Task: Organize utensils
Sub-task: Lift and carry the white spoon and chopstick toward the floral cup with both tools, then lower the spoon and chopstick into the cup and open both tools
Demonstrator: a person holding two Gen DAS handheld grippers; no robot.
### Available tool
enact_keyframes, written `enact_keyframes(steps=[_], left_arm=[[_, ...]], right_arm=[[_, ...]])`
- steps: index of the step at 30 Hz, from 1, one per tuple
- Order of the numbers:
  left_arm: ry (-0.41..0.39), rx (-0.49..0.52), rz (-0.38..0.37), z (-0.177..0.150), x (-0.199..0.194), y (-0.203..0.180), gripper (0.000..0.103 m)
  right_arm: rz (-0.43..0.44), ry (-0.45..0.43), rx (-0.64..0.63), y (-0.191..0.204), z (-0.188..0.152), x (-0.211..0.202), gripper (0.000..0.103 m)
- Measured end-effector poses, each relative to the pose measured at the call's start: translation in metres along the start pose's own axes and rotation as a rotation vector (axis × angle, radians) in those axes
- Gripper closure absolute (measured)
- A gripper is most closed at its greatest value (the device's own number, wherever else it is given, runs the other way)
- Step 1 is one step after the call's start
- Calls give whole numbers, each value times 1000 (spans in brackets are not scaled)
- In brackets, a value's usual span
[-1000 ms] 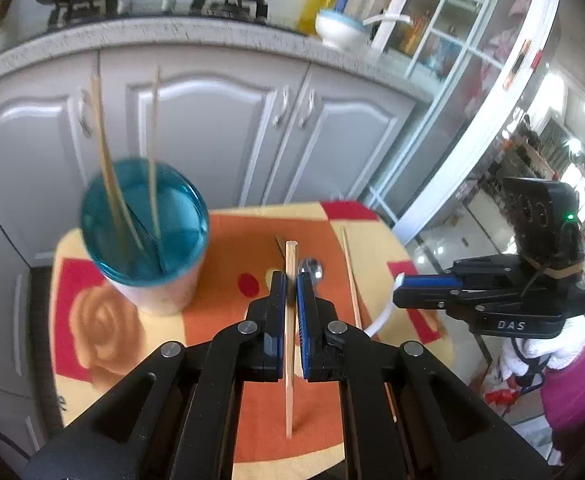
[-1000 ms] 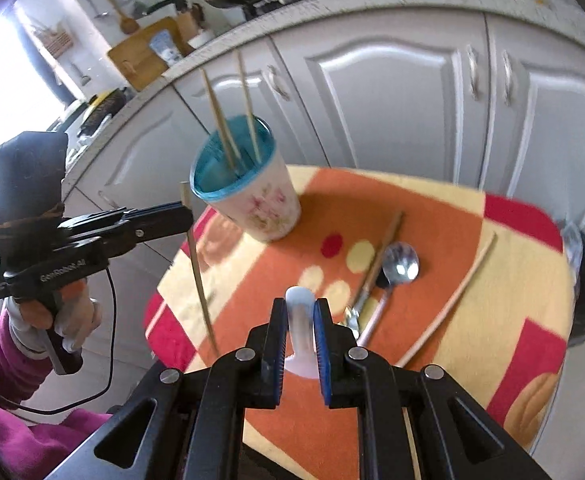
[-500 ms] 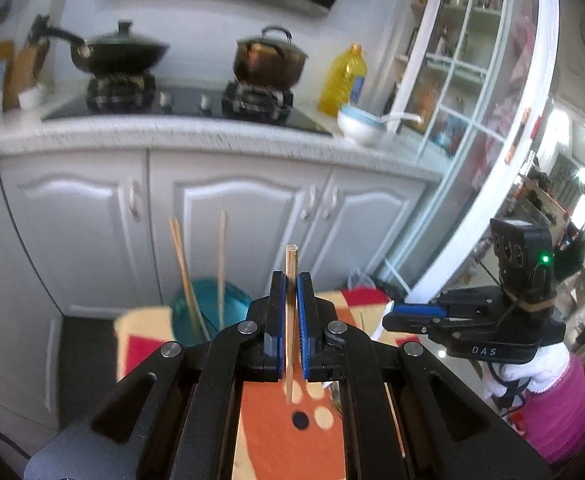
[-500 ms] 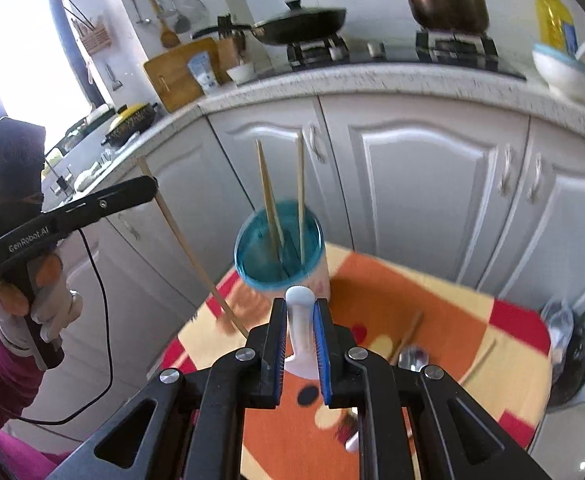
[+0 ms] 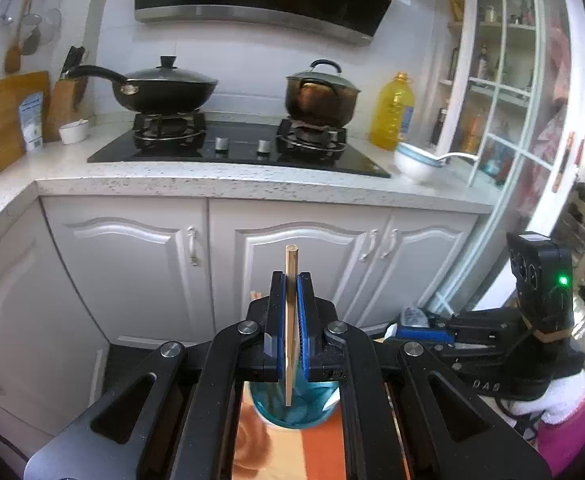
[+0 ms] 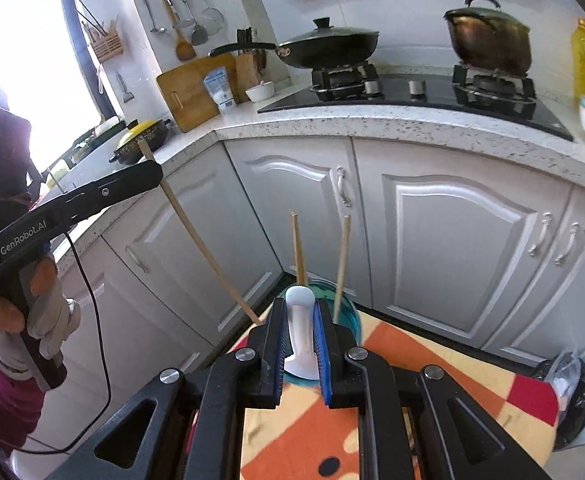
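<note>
My left gripper (image 5: 291, 282) is shut on a wooden chopstick (image 5: 291, 260) that stands upright between its pads. The chopstick's lower end hangs over the blue cup (image 5: 292, 410) just below. In the right wrist view, the left gripper (image 6: 150, 172) holds this chopstick (image 6: 204, 248) slanting down towards the cup. My right gripper (image 6: 299, 307) is shut on a white spoon (image 6: 298, 298), handle end up, right in front of the blue cup (image 6: 350, 318). Two chopsticks (image 6: 298, 248) stand in that cup. In the left wrist view, the right gripper (image 5: 420, 334) sits low on the right.
The cup stands on a small table with an orange and yellow cloth (image 6: 432, 380). White cabinets (image 5: 292, 248) and a counter with a wok (image 5: 164, 88), a pot (image 5: 320, 94) and a bowl (image 5: 414, 160) lie behind. A bin bag (image 6: 568, 384) sits beside the table on the right.
Both grippers have risen and tilted upward, so the table has sunk low in both views. The cup now lies just under the held chopstick and spoon. Both grips are unchanged.
</note>
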State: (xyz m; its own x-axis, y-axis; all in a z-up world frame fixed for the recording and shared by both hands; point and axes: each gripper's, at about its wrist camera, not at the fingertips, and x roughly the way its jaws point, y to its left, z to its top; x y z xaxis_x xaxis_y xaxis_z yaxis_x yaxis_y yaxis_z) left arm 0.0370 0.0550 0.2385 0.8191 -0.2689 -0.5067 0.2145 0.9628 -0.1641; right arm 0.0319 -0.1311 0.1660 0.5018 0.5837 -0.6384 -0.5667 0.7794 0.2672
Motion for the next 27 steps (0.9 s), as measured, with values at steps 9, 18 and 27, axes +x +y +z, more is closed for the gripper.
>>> enact_keyframes(steps=[9, 18, 27], left_arm=[[60, -34, 44, -29, 42, 15, 99], [121, -47, 57, -50, 70, 15, 99], [166, -58, 85, -69, 89, 16, 99]], right_arm=[[-1, 87, 31, -6, -8, 58, 90], [2, 158, 105, -31, -28, 92, 90], [0, 216, 138, -40, -45, 112, 90]])
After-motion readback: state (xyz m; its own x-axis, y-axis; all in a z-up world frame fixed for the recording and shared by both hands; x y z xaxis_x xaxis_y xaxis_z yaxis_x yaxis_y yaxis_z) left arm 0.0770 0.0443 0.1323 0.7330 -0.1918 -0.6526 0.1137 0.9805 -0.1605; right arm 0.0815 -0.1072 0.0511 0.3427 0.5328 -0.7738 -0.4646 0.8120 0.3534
